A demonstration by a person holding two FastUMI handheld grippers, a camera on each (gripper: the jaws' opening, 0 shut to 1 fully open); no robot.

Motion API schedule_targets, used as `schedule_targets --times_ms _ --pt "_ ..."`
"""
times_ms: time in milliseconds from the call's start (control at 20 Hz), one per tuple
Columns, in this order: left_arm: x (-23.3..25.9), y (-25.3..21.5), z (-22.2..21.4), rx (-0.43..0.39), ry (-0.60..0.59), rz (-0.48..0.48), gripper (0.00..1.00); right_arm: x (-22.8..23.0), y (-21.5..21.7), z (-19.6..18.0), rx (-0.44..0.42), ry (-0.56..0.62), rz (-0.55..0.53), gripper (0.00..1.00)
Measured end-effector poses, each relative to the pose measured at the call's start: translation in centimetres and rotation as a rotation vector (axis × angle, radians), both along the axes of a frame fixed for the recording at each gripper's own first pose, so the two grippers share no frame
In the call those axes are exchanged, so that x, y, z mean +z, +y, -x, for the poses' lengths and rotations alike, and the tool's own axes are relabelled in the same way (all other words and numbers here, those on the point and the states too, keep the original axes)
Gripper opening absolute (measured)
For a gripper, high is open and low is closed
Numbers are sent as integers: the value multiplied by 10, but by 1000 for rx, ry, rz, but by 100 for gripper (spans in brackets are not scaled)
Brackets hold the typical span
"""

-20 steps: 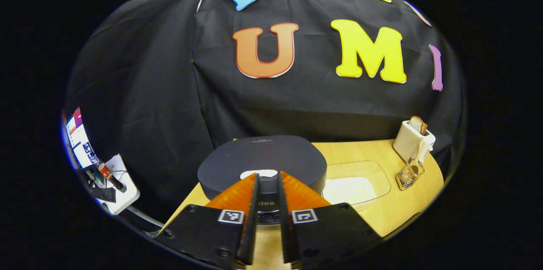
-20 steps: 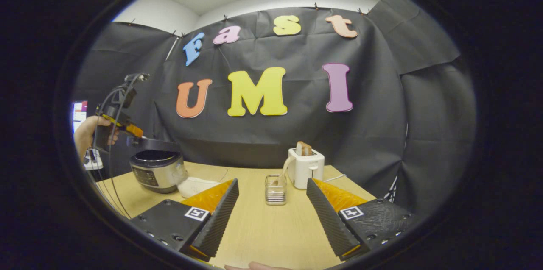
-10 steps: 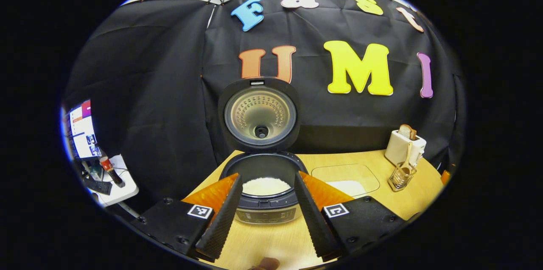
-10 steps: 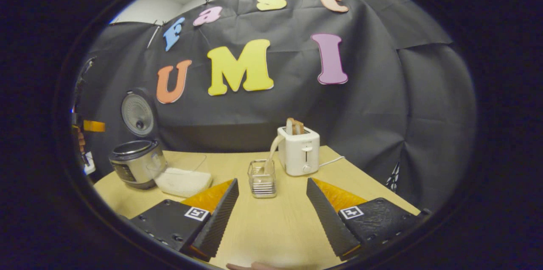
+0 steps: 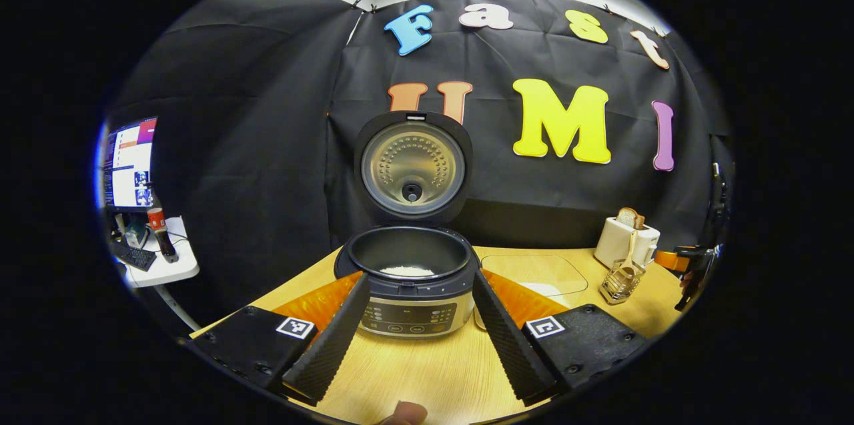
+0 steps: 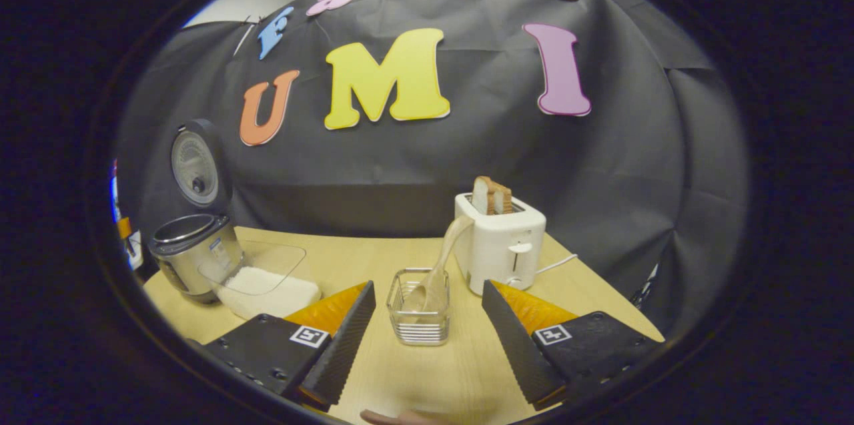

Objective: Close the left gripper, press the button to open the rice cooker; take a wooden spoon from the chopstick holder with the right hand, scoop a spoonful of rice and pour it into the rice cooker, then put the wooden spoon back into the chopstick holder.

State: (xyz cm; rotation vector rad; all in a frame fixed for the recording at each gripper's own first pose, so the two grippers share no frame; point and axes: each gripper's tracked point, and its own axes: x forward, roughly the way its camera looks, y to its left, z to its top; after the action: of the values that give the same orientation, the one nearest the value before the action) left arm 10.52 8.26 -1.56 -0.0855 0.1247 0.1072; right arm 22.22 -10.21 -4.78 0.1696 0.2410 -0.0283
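Your left gripper (image 5: 415, 338): fingers spread, holding nothing | cooker (image 5: 413, 291) just ahead near the table's (image 5: 427, 378) left edge, lid (image 5: 412, 168) upright, rice (image 5: 407, 271) inside | holder (image 5: 617, 283) with spoon (image 5: 630, 257) near the right edge, beside toaster (image 5: 626, 241)

Toaster (image 6: 502, 248): white, upright on the surface (image 6: 347, 258), near its back right part, two slices of bread (image 6: 492, 196) sticking out of the top.
Cord (image 6: 555, 264): runs from the toaster's right side.
Monitor (image 5: 130, 163): lit, far left.
Side table (image 5: 160, 265): white, carries a bottle (image 5: 160, 228) and a keyboard (image 5: 133, 256).
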Motion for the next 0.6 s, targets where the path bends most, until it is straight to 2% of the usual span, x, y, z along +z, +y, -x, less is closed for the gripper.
schedule_targets --times_ms 50,150,200,250,300,400,600 --pt "-2 1 3 7 -20 -7 99 -4 0 -17 8 29 -26 95" --pt "-7 5 11 24 -54 -26 99 -13 0 -54 24 88 -72 96" --pt "-9 2 15 19 -66 -38 99 -19 -5 -71 12 124 -81 96" --pt "-13 0 18 13 -73 -47 99 -24 -12 -88 -10 150 -80 92" --pt "-17 1 21 14 -77 -59 99 -30 -19 -104 -35 171 -75 96" --pt "-21 7 22 28 -81 -60 99 -41 -31 -120 -79 216 -54 94" --pt "-36 9 24 15 -53 -10 99 -43 -31 -154 -75 235 -40 94"
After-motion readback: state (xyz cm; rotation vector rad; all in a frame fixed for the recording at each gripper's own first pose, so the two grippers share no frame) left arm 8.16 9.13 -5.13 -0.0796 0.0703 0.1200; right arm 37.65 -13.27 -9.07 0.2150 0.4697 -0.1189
